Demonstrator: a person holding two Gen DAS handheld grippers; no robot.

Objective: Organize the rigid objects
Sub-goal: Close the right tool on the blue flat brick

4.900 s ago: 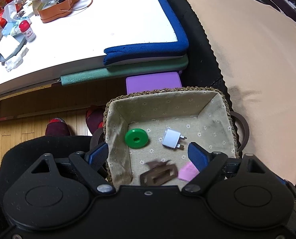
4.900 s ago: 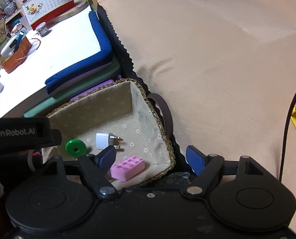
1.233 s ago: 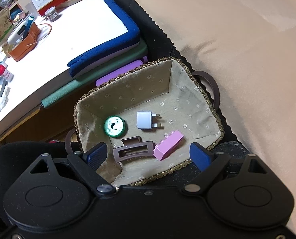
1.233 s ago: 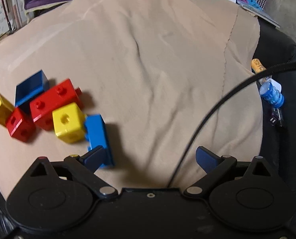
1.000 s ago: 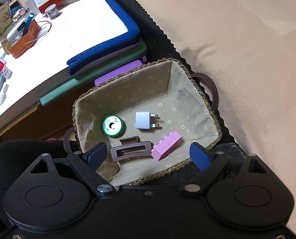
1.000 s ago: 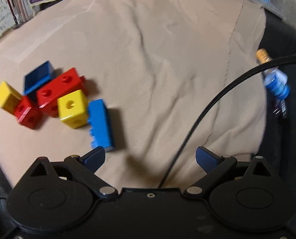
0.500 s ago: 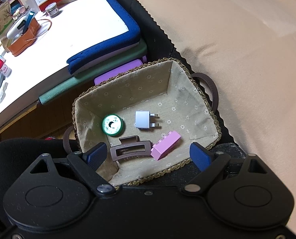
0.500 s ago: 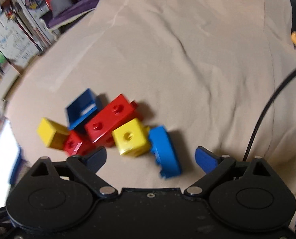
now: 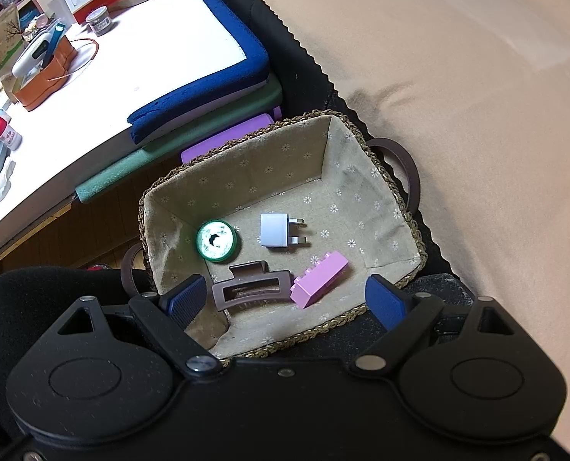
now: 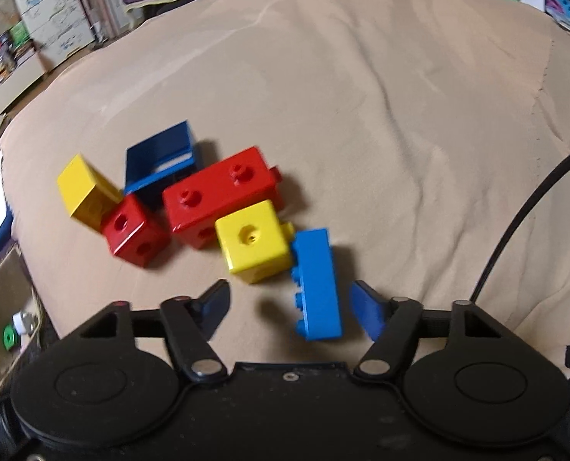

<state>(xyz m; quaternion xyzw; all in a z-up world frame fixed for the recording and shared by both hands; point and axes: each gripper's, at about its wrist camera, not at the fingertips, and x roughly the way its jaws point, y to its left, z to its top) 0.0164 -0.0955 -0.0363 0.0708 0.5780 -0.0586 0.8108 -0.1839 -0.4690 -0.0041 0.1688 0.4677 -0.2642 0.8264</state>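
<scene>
Tilting steeply down, the right gripper [image 10: 290, 307] is closing around the blue brick [image 10: 317, 282], pads not yet touching it.

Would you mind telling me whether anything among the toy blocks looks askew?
Yes: the light blue brick lies tipped on its side on the beige cloth, studs facing sideways, and the dark blue block rests open side up.
</scene>
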